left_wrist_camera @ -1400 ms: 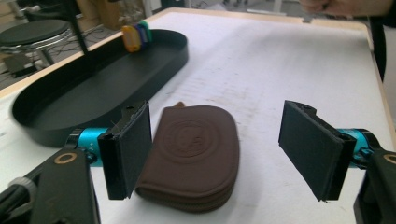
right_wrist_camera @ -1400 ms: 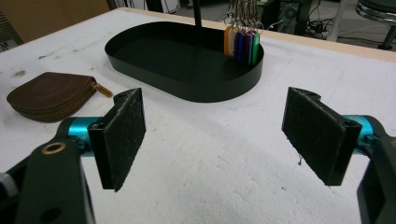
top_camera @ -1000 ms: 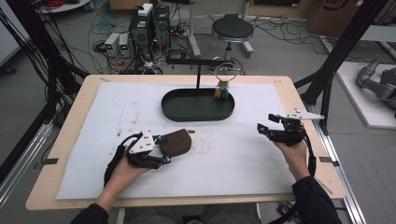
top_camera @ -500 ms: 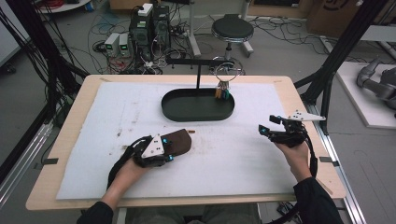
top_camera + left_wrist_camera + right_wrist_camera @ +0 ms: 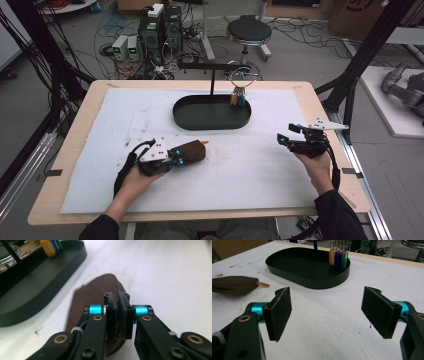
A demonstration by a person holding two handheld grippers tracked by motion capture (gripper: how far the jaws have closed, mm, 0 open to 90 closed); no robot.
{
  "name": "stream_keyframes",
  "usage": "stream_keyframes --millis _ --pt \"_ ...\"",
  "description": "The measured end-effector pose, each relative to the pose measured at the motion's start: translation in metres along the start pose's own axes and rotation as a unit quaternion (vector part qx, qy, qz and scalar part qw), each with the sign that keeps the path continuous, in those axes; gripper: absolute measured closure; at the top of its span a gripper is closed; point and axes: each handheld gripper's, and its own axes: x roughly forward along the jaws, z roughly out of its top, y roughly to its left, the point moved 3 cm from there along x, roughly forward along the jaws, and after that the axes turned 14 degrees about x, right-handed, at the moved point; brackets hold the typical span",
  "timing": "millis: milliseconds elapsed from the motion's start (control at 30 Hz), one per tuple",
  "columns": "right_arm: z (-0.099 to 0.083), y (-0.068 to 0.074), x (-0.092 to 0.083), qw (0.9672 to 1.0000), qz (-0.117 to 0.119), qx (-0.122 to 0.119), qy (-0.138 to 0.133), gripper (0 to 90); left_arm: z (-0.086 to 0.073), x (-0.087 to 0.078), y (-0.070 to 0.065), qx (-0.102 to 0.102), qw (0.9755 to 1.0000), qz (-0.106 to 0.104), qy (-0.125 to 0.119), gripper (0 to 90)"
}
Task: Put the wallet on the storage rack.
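A brown zipped leather pouch (image 5: 194, 150) lies on the white foam sheet, left of centre. My left gripper (image 5: 176, 157) is shut on its near end. Its jaws have just been closing with the pouch (image 5: 97, 291) between them, and in the left gripper view the pads (image 5: 111, 312) now pinch its edge at the left gripper (image 5: 118, 302). My right gripper (image 5: 286, 136) hovers open at the right of the sheet, holding nothing. In the right gripper view the right gripper (image 5: 327, 307) points toward the tray, with the pouch (image 5: 233, 283) far off to its left.
A black oval tray (image 5: 181, 119) sits at the back centre of the foam sheet (image 5: 250, 170). A black stand rises behind it, with coloured key tags (image 5: 239, 98) hanging over the tray's right end. Tray (image 5: 287, 265) and tags (image 5: 338, 257) lie ahead of the right gripper.
The left gripper has slid a little right onto the pouch, and its jaws have shut on the pouch's end. The right hand has not moved.
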Motion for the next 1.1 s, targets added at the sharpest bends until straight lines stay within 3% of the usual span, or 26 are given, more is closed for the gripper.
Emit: stream_keyframes --millis 33,100,133,167,333,500,700,833,867,1100 --pt "0.000 0.000 0.000 1.0000 0.000 0.000 0.000 24.6 0.000 0.000 0.000 0.000 1.0000 0.000 0.000 86.2" --pt "0.000 -0.001 0.000 1.0000 -0.001 0.000 -0.002 24.6 0.008 -0.006 0.003 -0.026 0.9989 -0.015 -0.037 86.5" --pt "0.000 0.000 0.000 1.0000 0.000 0.001 -0.001 24.6 0.008 -0.006 0.003 -0.026 0.9989 -0.015 -0.037 86.5" --pt "0.000 0.000 0.000 1.0000 -0.001 0.000 -0.002 24.6 0.013 -0.007 0.005 -0.042 0.9970 -0.030 -0.058 86.6" --pt "0.000 0.001 0.000 1.0000 -0.002 -0.001 -0.001 24.8 0.014 -0.003 0.006 -0.063 0.9958 -0.040 -0.052 86.5" --pt "0.000 0.001 -0.001 1.0000 -0.003 0.000 -0.002 25.0 0.005 -0.006 0.016 -0.101 0.9938 -0.009 -0.047 86.2" --pt "0.000 0.000 -0.001 1.0000 -0.002 0.003 0.001 25.3 0.002 -0.006 0.021 -0.102 0.9936 0.006 -0.050 82.9" --pt "-0.001 0.000 0.000 1.0000 0.000 0.003 0.005 26.0 -0.001 -0.008 0.025 -0.115 0.9918 0.018 -0.052 67.9" --pt "0.000 0.001 0.000 1.0000 0.000 0.004 0.005 26.0 -0.003 -0.007 0.026 -0.131 0.9898 0.018 -0.054 64.1" --pt "0.000 0.002 0.000 1.0000 0.001 0.002 0.003 26.0 -0.004 -0.007 0.028 -0.132 0.9895 0.038 -0.045 59.9"
